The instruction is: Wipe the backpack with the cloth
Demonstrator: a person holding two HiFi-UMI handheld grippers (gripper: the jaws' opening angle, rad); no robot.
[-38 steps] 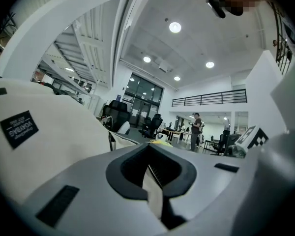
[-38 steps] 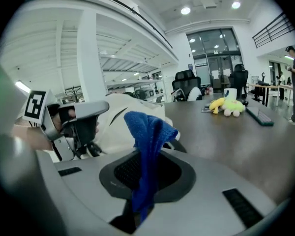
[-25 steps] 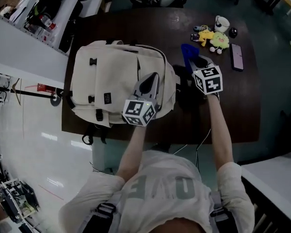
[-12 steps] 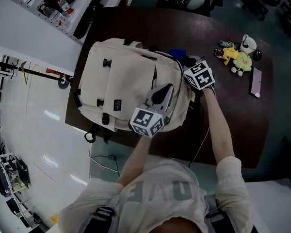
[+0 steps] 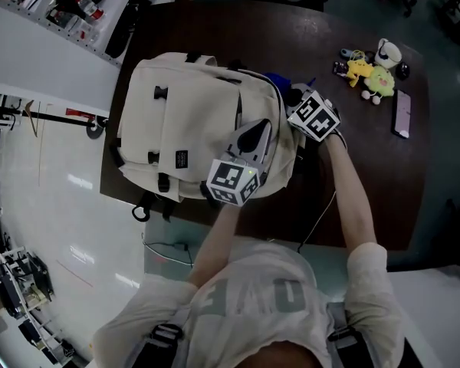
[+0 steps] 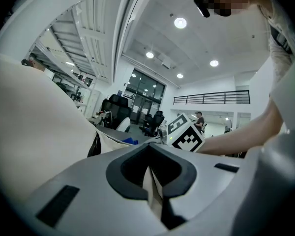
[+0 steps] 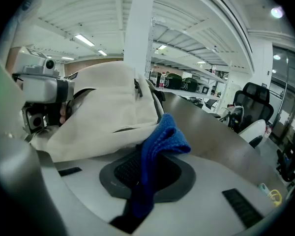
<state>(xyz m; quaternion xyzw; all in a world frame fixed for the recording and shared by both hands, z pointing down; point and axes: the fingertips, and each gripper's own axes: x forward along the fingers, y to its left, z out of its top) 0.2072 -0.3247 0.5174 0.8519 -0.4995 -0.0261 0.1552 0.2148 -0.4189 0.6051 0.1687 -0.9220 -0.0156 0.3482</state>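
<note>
A cream backpack [image 5: 192,129] lies flat on the dark table [image 5: 360,167]. My left gripper [image 5: 254,138] rests on the backpack's right half, jaws shut on a fold of its cream fabric [image 6: 150,181]. My right gripper [image 5: 295,98] sits at the backpack's upper right edge, shut on a blue cloth [image 7: 160,144]. The cloth [image 5: 278,83] presses against the backpack's side [image 7: 108,112]. In the left gripper view the right gripper's marker cube [image 6: 184,134] shows beyond the pack.
Small plush toys [image 5: 372,75], a white mug [image 5: 389,52] and a phone [image 5: 402,113] lie at the table's far right. Office chairs stand beyond the table's far edge. A white floor lies to the left.
My right gripper has carried the blue cloth left from the open table to the backpack's upper right edge. The left gripper has kept its place on the backpack.
</note>
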